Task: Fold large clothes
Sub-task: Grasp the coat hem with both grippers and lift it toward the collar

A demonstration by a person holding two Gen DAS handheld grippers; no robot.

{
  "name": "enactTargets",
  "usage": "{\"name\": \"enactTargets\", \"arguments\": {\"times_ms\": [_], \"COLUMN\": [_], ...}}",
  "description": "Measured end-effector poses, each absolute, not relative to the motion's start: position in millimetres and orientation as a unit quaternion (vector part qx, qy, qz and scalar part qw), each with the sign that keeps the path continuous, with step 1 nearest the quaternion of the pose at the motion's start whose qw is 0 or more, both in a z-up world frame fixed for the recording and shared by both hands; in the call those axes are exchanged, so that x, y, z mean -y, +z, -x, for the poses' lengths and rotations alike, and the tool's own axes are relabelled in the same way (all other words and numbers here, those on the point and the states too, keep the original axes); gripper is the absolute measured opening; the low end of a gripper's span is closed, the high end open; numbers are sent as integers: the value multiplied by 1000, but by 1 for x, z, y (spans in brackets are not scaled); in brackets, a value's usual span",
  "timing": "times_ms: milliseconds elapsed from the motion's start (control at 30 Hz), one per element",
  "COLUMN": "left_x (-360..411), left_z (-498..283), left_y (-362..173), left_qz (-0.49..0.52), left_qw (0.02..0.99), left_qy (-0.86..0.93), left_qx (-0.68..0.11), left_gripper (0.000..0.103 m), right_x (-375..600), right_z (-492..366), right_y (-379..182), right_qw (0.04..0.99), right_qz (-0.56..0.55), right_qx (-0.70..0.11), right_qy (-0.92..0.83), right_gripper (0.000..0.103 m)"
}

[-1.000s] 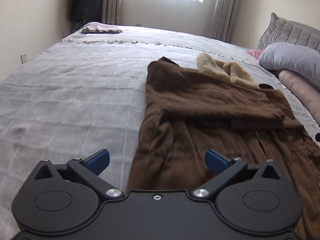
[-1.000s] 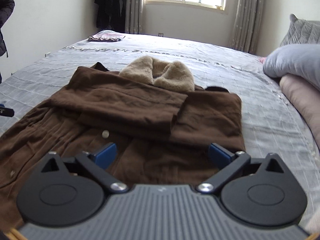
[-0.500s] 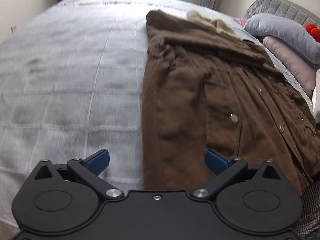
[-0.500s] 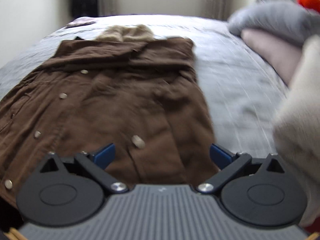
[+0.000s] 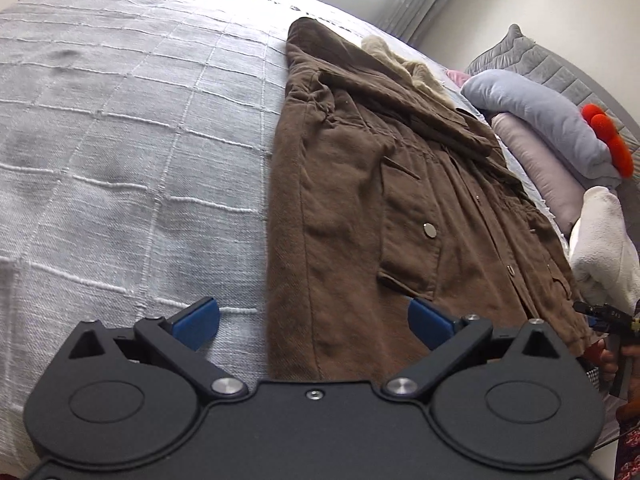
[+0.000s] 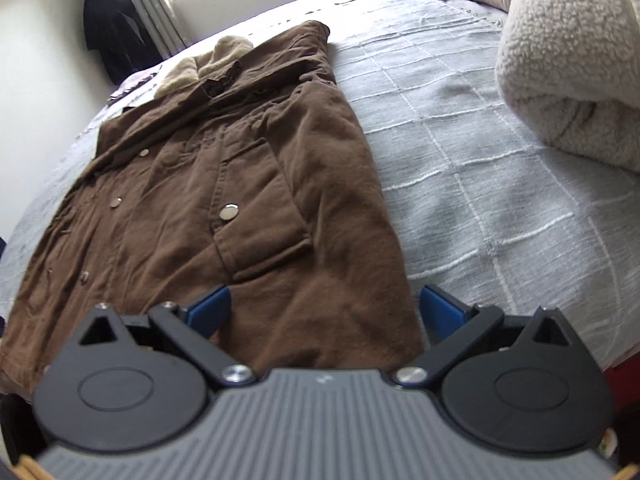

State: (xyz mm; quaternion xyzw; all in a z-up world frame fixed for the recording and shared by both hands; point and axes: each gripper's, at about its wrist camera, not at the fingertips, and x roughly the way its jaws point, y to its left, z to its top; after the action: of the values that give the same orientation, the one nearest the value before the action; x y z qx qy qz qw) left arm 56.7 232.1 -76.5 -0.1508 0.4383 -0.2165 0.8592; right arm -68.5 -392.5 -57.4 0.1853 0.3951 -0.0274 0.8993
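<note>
We are holding the left gripper (image 5: pixel 314 318) and right gripper (image 6: pixel 326 308) with jaws spread, gripping nothing, over the hem of the coat (image 6: pixel 240 184). It is lying flat on the bed (image 5: pixel 120 140), near the pillows (image 5: pixel 532 120) and a fleece (image 6: pixel 572 52).

A brown coat (image 5: pixel 360 208) lies flat, front side up, lengthwise on a grey bed (image 5: pixel 120 140). Its tan fleece collar (image 5: pixel 404 64) is at the far end and its hem at the near end. Both sleeves are folded across the chest, forming a band below the collar. Silver snap buttons (image 6: pixel 229 212) run down the front, and a flap pocket (image 6: pixel 260 216) sits on each side. The cloth is lightly creased. The coat's long edges lie straight on the bed.
</note>
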Motion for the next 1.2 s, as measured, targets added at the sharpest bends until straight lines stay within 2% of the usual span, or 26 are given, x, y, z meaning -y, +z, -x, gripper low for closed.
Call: {"name": "enactTargets", "arguments": {"times_ms": [200,267,400,467,567,600,667,733,767,833,867,933,1033,1200], "left_x": [-231,-228,-222,-221,-225,-227,-229,-229,-229,-228,-228,-227,-221,-207], "left_z": [-52,-50,-44,-42,-41,-41,-40,-39,-39,-38,-37,-35,-30,-32], "left_y": [-79,-79,-80,-80,-81,-81,-82,-84,-85,-86,-86,-84,-74,-39], "left_qz": [157,158,160,165,181,186,195,201,206,213,215,221,221,205], "left_qw": [851,845,839,837,836,835,832,826,822,818,818,820,832,863], "left_qy": [-237,-250,-265,-266,-257,-253,-253,-257,-262,-265,-266,-262,-263,-259], "left_qx": [-441,-446,-448,-449,-450,-451,-454,-459,-462,-464,-463,-458,-435,-382], "left_gripper": [100,93,87,77,69,67,57,49,45,43,39,35,29,23], "right_x": [389,387,385,385,390,393,398,400,400,403,404,405,402,386], "right_z": [73,75,78,81,84,84,84,86,88,92,95,99,103,99], "right_y": [-58,-59,-59,-60,-58,-58,-59,-60,-59,-58,-57,-54,-47,-16], "right_qw": [898,899,901,903,903,902,901,900,900,897,896,896,900,926], "right_qz": [-181,-178,-182,-180,-192,-199,-208,-207,-206,-220,-225,-233,-239,-206], "right_qx": [-401,-400,-393,-389,-384,-383,-381,-383,-383,-383,-382,-378,-363,-317], "right_qy": [-10,-10,-6,-5,-8,-9,-10,-14,-15,-6,-1,5,-3,-9], "right_gripper": [102,101,96,93,87,84,79,62,57,36,32,15,8,7]}}
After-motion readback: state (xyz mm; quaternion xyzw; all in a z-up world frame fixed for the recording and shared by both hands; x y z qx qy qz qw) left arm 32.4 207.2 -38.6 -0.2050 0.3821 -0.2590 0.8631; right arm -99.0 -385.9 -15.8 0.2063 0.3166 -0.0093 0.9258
